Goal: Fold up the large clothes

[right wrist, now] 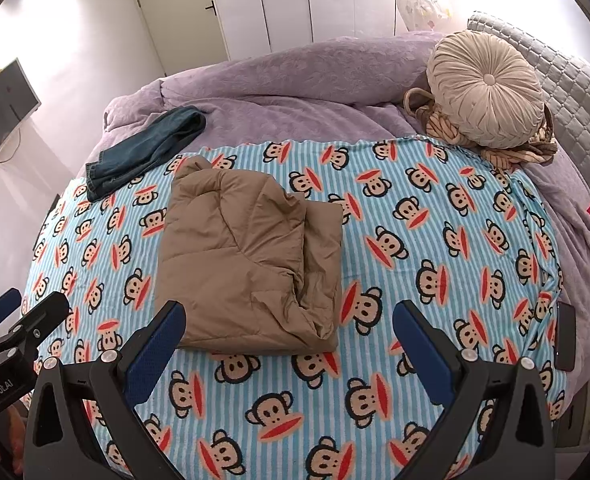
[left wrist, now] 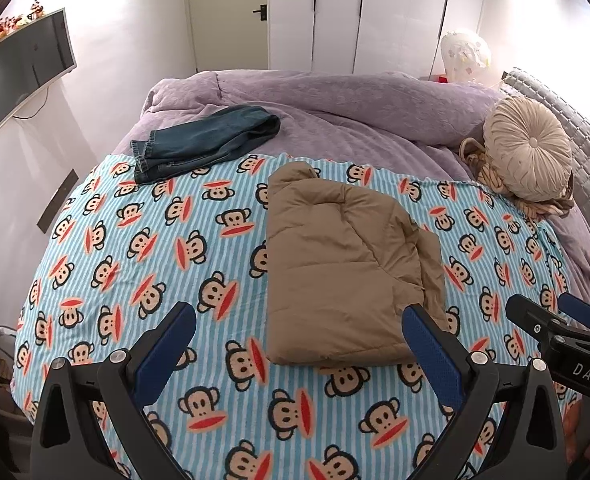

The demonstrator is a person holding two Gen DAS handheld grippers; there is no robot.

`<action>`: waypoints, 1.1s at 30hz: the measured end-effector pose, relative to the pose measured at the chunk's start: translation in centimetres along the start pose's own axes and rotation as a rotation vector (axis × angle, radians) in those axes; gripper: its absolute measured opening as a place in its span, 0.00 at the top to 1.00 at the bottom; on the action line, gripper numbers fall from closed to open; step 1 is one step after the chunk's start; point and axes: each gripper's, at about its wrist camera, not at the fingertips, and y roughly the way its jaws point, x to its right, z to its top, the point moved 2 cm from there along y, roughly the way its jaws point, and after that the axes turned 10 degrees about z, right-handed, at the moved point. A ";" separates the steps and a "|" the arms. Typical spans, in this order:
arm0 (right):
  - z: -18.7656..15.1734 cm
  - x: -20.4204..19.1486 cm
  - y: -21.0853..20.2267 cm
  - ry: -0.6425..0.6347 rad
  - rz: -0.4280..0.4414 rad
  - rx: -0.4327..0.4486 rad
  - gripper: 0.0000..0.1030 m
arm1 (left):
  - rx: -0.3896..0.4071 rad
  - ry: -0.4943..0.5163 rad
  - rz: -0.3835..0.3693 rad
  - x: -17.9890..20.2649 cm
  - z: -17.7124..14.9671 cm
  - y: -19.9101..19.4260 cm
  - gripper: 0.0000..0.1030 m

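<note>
- While both tools hovered nearest, the left gripper (left wrist: 299, 344) and right gripper (right wrist: 289, 340) were spread wide, holding nothing.
- Beyond them, the folded tan quilted jacket (right wrist: 251, 264) lay on the blue-striped monkey-print blanket (right wrist: 415, 248).
- Farther left, folded dark denim jeans (left wrist: 203, 140) lay across the blanket's far edge and the purple plush duvet (left wrist: 355, 100).
- Far right sat a round beige pleated cushion (right wrist: 487, 88).

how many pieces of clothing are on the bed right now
2: a folded brown jacket in the middle of the monkey blanket, and dark jeans at its far left edge, partly on the purple duvet. More may be hidden.
</note>
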 end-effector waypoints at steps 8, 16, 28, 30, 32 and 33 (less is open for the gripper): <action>0.0 0.0 0.0 0.000 0.001 0.000 0.00 | 0.001 0.002 0.001 0.0 0.0 0.0 0.00; -0.1 0.0 0.0 0.002 0.002 -0.002 0.00 | 0.000 0.003 0.000 0.0 0.0 0.0 0.00; 0.0 0.1 0.2 0.004 0.004 -0.004 0.00 | -0.003 0.007 0.000 0.0 0.0 0.1 0.00; -0.3 -0.2 0.1 0.006 0.004 -0.004 0.00 | -0.003 0.007 0.000 0.0 -0.1 0.1 0.00; -0.3 -0.1 0.1 0.005 0.005 -0.004 0.00 | -0.002 0.007 0.000 0.0 -0.1 0.1 0.00; -0.3 -0.2 0.2 0.004 0.005 -0.004 0.00 | -0.003 0.007 0.000 0.0 0.0 0.1 0.00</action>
